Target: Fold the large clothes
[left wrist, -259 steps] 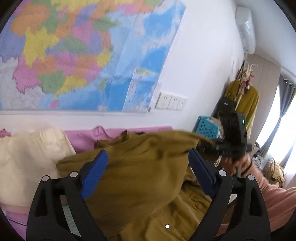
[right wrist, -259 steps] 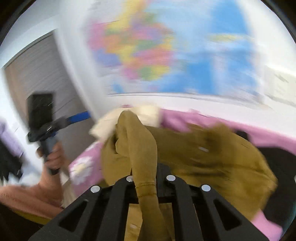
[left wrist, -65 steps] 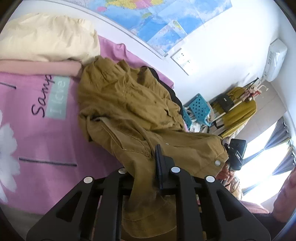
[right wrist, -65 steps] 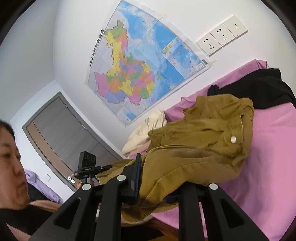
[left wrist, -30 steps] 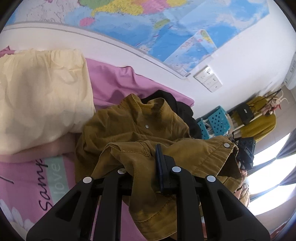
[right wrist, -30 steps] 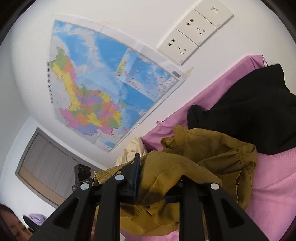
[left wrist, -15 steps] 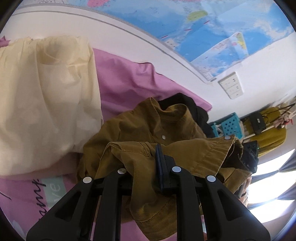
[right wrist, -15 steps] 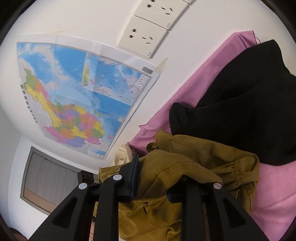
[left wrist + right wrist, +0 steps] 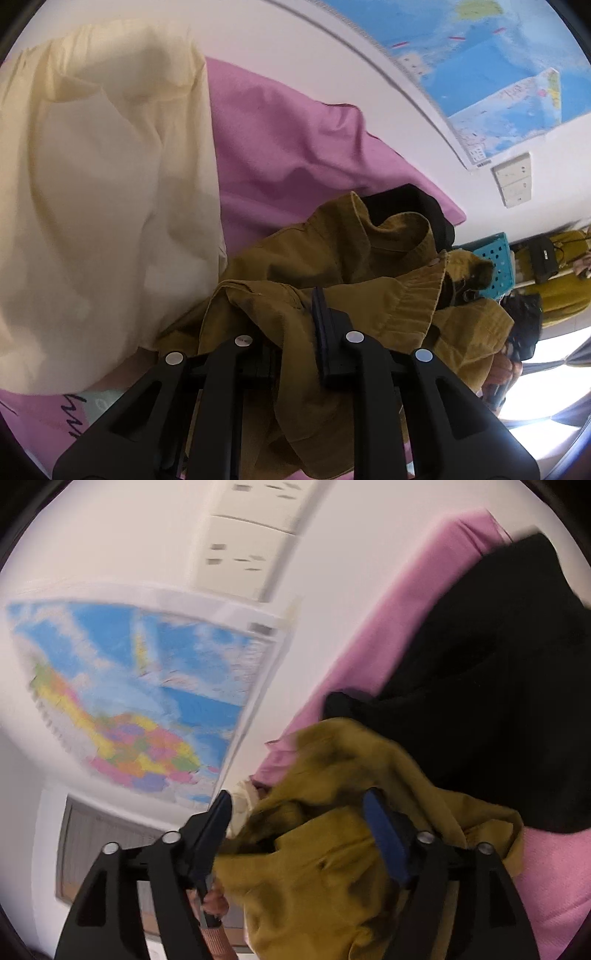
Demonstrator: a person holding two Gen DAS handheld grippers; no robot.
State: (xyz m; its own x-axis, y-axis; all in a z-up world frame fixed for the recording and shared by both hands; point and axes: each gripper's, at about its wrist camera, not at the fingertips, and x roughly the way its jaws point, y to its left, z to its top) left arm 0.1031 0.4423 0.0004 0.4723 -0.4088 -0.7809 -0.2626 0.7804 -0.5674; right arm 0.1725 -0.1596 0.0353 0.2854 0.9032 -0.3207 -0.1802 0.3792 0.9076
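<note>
The left gripper (image 9: 295,325) is pinched on a fold of the mustard-brown corduroy jacket (image 9: 369,295). The right gripper (image 9: 299,823) has just been opening; its 2 blue pads stand spread, with the cloth bunched between them but not pressed. The jacket lies heaped on the pink bedsheet (image 9: 295,147), between a cream pillow (image 9: 103,203) and a black garment (image 9: 480,701). It looks soft, thick and floppy, fairly heavy; a hem or seam edge would likely give the firmest hold.
</note>
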